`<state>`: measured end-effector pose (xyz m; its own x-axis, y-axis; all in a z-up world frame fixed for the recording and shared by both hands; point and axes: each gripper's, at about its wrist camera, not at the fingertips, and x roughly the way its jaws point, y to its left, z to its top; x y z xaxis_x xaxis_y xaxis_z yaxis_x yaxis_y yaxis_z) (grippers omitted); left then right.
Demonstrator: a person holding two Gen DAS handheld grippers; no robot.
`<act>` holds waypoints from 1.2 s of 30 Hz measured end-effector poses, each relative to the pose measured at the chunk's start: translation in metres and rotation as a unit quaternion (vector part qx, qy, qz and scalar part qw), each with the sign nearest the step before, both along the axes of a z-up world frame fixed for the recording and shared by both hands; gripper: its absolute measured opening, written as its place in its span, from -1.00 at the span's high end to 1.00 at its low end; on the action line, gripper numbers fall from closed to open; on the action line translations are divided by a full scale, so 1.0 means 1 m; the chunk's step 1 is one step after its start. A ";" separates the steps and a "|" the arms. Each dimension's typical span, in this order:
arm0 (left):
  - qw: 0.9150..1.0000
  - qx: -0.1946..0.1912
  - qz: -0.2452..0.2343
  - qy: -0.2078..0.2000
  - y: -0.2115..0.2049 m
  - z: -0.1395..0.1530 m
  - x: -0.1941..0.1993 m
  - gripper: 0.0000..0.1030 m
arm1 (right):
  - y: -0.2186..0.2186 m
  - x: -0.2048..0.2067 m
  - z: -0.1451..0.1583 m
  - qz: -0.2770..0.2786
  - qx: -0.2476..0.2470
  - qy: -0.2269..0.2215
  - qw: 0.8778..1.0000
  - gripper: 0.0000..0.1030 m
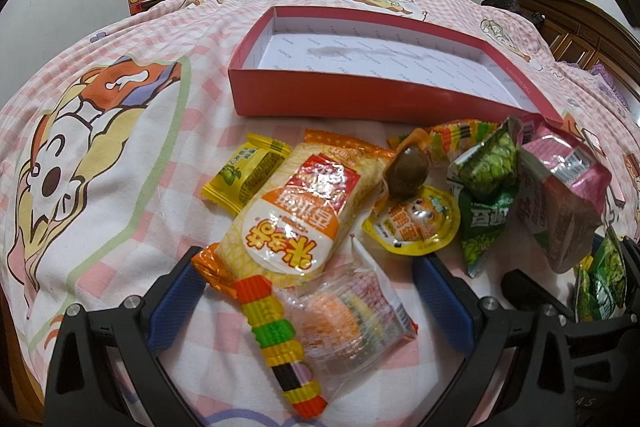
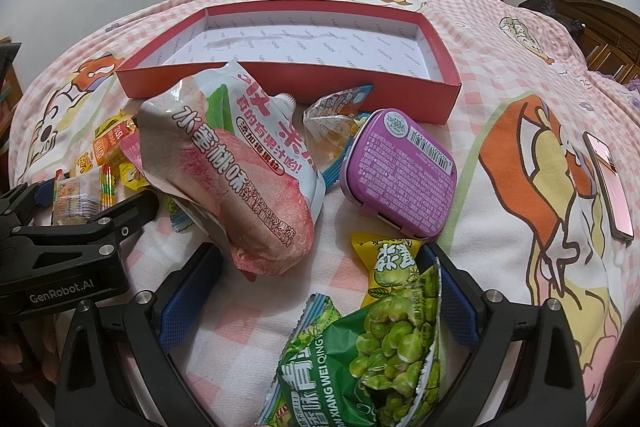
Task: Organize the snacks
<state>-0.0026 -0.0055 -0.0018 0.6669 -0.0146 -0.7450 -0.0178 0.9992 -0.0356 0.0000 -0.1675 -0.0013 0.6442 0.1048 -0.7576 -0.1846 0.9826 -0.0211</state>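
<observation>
1. A bed covered with a pink-and-white checked cartoon-print sheet (image 1: pixel 132 163) is being used as the work surface, and a shallow red cardboard box with a white lining (image 1: pixel 360 99) is lying open and empty at the far side of the snacks.
2. The left hand-held gripper (image 1: pixel 308 283) is being held low over the sheet with its blue-padded fingers (image 1: pixel 180 291) spread wide; nothing is being pinched.
3. Between those fingers a clear wrapped packet with a rainbow-striped edge (image 1: pixel 340 319) is lying, overlapped at its far end by a long orange-and-yellow rice cracker bag (image 1: pixel 304 211).
4. A small yellow candy wrapper (image 1: pixel 244 173) is lying just left of the cracker bag, and a round yellow jelly cup (image 1: pixel 416 223) just right of it.
5. A large pink-and-white peach-flavoured spout pouch (image 2: pixel 240 179) is lying in front of the box, between the two grippers.
6. A purple rectangular tin (image 2: pixel 400 175) is lying just right of the pouch.
7. The right hand-held gripper (image 2: pixel 320 291) is being held with its fingers spread apart, a green foil bag of peas (image 2: pixel 372 359) lying between them, ungripped.
8. A pink phone (image 2: pixel 608 187) is lying well to the right.
</observation>
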 end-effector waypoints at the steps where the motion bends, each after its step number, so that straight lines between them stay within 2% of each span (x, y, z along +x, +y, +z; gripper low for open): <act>1: 1.000 0.000 0.000 0.000 0.000 0.000 0.000 -0.99 | 0.000 0.000 0.000 0.000 0.000 0.000 1.000 -0.95; 32: 1.000 -0.004 -0.003 0.001 0.000 0.000 0.000 -0.99 | 0.001 -0.001 0.001 0.000 0.000 -0.001 1.000 -0.94; 36: 1.000 -0.011 -0.011 0.003 0.003 0.002 -0.001 -0.99 | -0.001 -0.001 0.005 0.004 0.016 0.001 1.000 -0.94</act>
<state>-0.0035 -0.0027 0.0000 0.6615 -0.0455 -0.7486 0.0029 0.9983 -0.0581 -0.0007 -0.1686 0.0035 0.6422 0.1346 -0.7546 -0.1920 0.9813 0.0116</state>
